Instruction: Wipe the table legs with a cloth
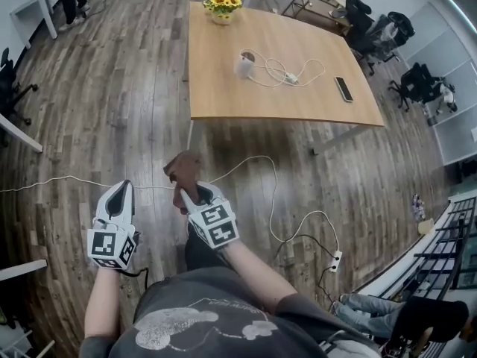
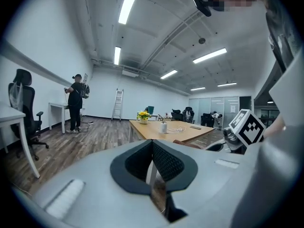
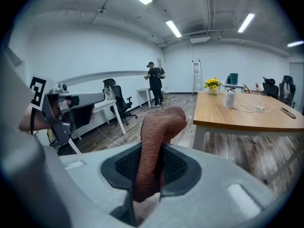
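Note:
A brown cloth (image 1: 183, 171) sticks up from my right gripper (image 1: 188, 197), which is shut on it low in the middle of the head view. In the right gripper view the cloth (image 3: 156, 132) stands between the pads and folds over at its top. My left gripper (image 1: 120, 194) hangs beside it to the left, shut with nothing in it, and in its own view the left gripper (image 2: 153, 146) has its pads together. The wooden table (image 1: 223, 88) stands ahead on the plank floor. Its white front-left leg (image 1: 190, 134) is well beyond both grippers, and the same table leg (image 3: 198, 137) shows past the cloth.
A flower pot (image 1: 222, 6), a white cup (image 1: 244, 64), a cable and a phone (image 1: 343, 89) lie on the table. A white cord (image 1: 272, 200) runs over the floor to a power strip (image 1: 335, 260). Office chairs (image 1: 387, 32) stand far right. A person (image 3: 155, 83) stands at a distant desk.

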Demonstrator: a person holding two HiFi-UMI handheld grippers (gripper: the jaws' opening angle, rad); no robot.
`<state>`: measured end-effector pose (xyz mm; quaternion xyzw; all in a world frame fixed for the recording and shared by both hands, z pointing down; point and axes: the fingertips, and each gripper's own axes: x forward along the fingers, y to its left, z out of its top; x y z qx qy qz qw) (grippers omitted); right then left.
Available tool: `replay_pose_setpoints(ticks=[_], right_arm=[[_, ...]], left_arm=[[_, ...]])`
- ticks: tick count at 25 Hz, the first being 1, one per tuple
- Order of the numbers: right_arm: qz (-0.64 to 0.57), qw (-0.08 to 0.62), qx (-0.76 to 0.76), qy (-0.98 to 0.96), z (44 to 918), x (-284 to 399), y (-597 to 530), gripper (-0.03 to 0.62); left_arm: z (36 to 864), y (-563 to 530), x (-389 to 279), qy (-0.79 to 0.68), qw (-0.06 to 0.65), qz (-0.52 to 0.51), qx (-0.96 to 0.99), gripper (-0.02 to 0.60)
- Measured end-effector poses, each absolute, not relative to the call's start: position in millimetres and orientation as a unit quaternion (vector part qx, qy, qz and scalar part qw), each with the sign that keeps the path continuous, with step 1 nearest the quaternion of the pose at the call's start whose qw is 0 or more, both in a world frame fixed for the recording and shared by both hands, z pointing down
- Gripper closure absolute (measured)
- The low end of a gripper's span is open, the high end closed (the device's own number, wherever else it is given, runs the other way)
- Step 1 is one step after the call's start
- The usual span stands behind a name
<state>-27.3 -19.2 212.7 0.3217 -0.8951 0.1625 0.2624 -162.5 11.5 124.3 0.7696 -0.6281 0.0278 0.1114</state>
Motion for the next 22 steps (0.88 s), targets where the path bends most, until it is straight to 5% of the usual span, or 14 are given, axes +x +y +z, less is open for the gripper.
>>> replay_pose_setpoints(ticks=[13, 22], right_arm=[[0.192, 0.31, 0.338, -0.867, 305, -60, -126, 0.507], [0.23, 0.255, 0.379, -0.859, 358, -80, -194, 0.507]], left_arm=[[194, -99, -187, -0.635, 0.107, 0.045, 0.764, 0.561], [268, -140, -201, -0.623, 0.096, 0.022, 0.776, 0.561]])
